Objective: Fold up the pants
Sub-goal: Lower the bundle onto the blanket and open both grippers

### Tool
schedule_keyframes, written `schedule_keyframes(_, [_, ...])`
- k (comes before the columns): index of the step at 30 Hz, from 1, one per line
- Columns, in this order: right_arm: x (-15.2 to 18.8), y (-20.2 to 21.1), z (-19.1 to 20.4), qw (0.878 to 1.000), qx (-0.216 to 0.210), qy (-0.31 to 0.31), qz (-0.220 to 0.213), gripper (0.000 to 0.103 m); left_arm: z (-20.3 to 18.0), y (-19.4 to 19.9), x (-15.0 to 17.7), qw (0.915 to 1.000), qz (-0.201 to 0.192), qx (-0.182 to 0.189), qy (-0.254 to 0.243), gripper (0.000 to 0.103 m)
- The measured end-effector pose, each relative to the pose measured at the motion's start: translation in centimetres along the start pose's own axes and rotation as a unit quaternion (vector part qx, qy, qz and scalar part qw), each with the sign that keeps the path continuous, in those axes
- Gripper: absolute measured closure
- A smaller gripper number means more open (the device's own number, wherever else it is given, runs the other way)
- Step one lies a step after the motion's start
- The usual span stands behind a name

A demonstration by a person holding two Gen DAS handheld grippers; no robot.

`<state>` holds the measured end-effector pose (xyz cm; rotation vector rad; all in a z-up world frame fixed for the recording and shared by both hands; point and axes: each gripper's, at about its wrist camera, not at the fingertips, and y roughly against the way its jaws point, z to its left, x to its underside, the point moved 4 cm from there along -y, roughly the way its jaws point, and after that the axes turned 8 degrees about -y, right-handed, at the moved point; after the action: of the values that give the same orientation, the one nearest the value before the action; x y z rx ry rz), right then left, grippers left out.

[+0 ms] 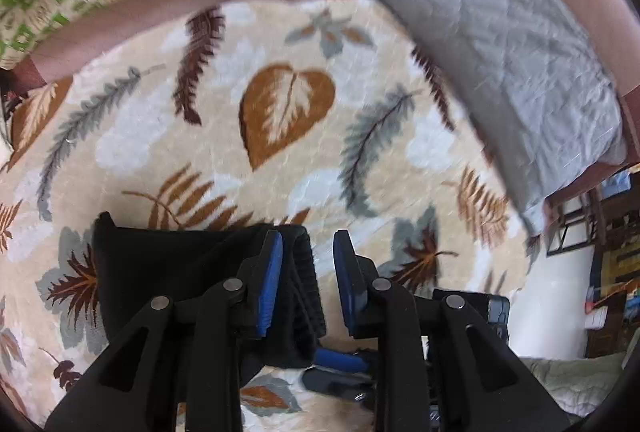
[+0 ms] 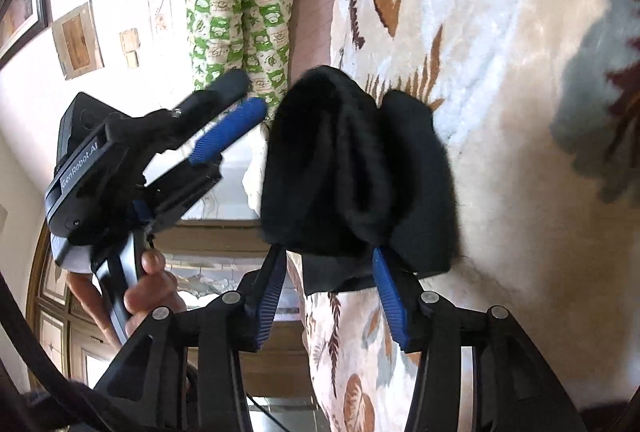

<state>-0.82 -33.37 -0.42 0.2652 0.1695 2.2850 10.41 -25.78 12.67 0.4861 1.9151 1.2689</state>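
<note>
Gaping, both grippers' jaws flank black pants (image 1: 192, 272); only the right wrist view shows a hand (image 2: 150, 292).

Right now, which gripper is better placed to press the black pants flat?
Probably the left gripper: it hangs open over the pants on the blanket. The right gripper sits behind the bunched fabric.

Black pants (image 2: 352, 168) lie bunched in thick folds on a leaf-patterned blanket (image 2: 520, 112). One ribbed edge (image 1: 306, 296) stands up in loose, uneven pleats.
</note>
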Motion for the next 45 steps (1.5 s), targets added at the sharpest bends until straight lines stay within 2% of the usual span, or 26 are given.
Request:
schedule_keyframes(2, [-0.4,1.1,1.1,1.0,0.013,0.022,0.004,0.056,0.3,1.5,0.8,0.9994,-0.026,-0.023,-0.005,0.069])
schedule_keyframes(4, [-1.1,2.6,2.5,0.998,0.03,0.054,0.003,0.051,1.2,2.4,2.4,0.9977,-0.049,-0.046,-0.007,0.062])
schedule_keyframes(5, [-1.7,3.3,3.3,0.996,0.045,0.075,-0.004,0.049,1.7,2.3,3.4,0.9973,-0.051,-0.052,-0.003,0.062])
schedule_keyframes(6, [-2.6,4.0,4.3,0.992,0.069,0.103,-0.015,0.039,2.0,2.0,4.6,0.9976,-0.049,-0.048,0.002,0.062])
schedule_keyframes(7, [-3.4,4.0,5.0,0.988,0.092,0.122,-0.018,0.035,2.0,1.7,5.4,0.9979,-0.047,-0.043,0.002,0.062])
schedule_keyframes(8, [-4.3,3.9,5.7,0.983,0.117,0.141,-0.019,0.035,2.0,1.2,6.7,0.998,-0.05,-0.039,0.0,0.062])
schedule_keyframes(12, [-7.3,1.2,7.5,0.965,0.189,0.183,0.012,0.032,1.1,0.0,9.3,0.9957,-0.064,-0.064,-0.021,0.062])
schedule_keyframes(14, [-8.5,-0.8,7.3,0.955,0.229,0.185,0.04,0.032,0.3,-0.4,9.8,0.9914,-0.081,-0.089,-0.051,0.062])
schedule_keyframes(16, [-8.7,-2.3,7.1,0.948,0.248,0.188,0.064,0.032,-0.4,-0.3,10.0,0.9851,-0.096,-0.118,-0.08,0.062])
schedule_keyframes(19, [-8.5,-3.7,6.7,0.953,0.233,0.17,0.095,0.032,-1.7,-1.0,10.2,0.9708,-0.109,-0.166,-0.134,0.062])
schedule_keyframes(20, [-8.4,-4.2,6.7,0.951,0.237,0.172,0.103,0.032,-2.1,-1.4,10.3,0.9645,-0.107,-0.185,-0.155,0.062])
schedule_keyframes(21, [-8.2,-4.5,6.7,0.947,0.246,0.178,0.108,0.033,-2.7,-1.9,10.6,0.9543,-0.11,-0.212,-0.18,0.062])
schedule_keyframes(23, [-7.8,-5.3,6.5,0.932,0.273,0.2,0.128,0.05,-3.9,-3.1,11.5,0.9306,-0.108,-0.265,-0.228,0.062])
schedule_keyframes(24, [-7.7,-5.6,6.4,0.925,0.283,0.212,0.14,0.074,-4.2,-3.5,11.8,0.9241,-0.107,-0.277,-0.241,0.062])
schedule_keyframes(25, [-7.5,-5.7,6.3,0.916,0.295,0.229,0.148,0.081,-4.7,-4.2,12.2,0.9162,-0.105,-0.29,-0.256,0.062])
schedule_keyframes(27, [-7.5,-6.2,6.4,0.896,0.321,0.263,0.157,0.082,-5.3,-4.9,12.6,0.904,-0.114,-0.314,-0.267,0.062])
schedule_keyframes(28, [-7.5,-6.4,6.6,0.887,0.33,0.28,0.16,0.082,-5.4,-4.9,12.5,0.902,-0.118,-0.318,-0.267,0.062])
schedule_keyframes(32, [-7.1,-7.1,8.5,0.862,0.336,0.341,0.166,0.083,-4.9,-4.6,11.6,0.9074,-0.131,-0.317,-0.243,0.062])
schedule_keyframes(34, [-7.3,-7.2,9.5,0.858,0.332,0.359,0.158,0.083,-4.5,-5.1,11.3,0.9174,-0.125,-0.299,-0.231,0.062])
schedule_keyframes(38, [-9.1,-7.2,7.7,0.859,0.355,0.335,0.155,0.083,-3.8,-6.3,12.0,0.9341,-0.107,-0.268,-0.211,0.062])
schedule_keyframes(39, [-9.2,-7.3,7.0,0.86,0.36,0.328,0.156,0.082,-3.4,-6.2,12.2,0.9429,-0.107,-0.249,-0.194,0.062])
schedule_keyframes(41, [-9.3,-7.2,5.6,0.861,0.369,0.311,0.16,0.078,-2.5,-5.3,12.7,0.9555,-0.11,-0.22,-0.163,0.062])
schedule_keyframes(43, [-9.5,-6.8,5.4,0.87,0.361,0.294,0.163,0.07,-1.6,-3.8,13.1,0.9621,-0.121,-0.202,-0.138,0.062])
schedule_keyframes(45, [-9.5,-6.2,6.0,0.875,0.354,0.29,0.159,0.069,-0.4,-2.0,13.5,0.965,-0.133,-0.197,-0.111,0.062])
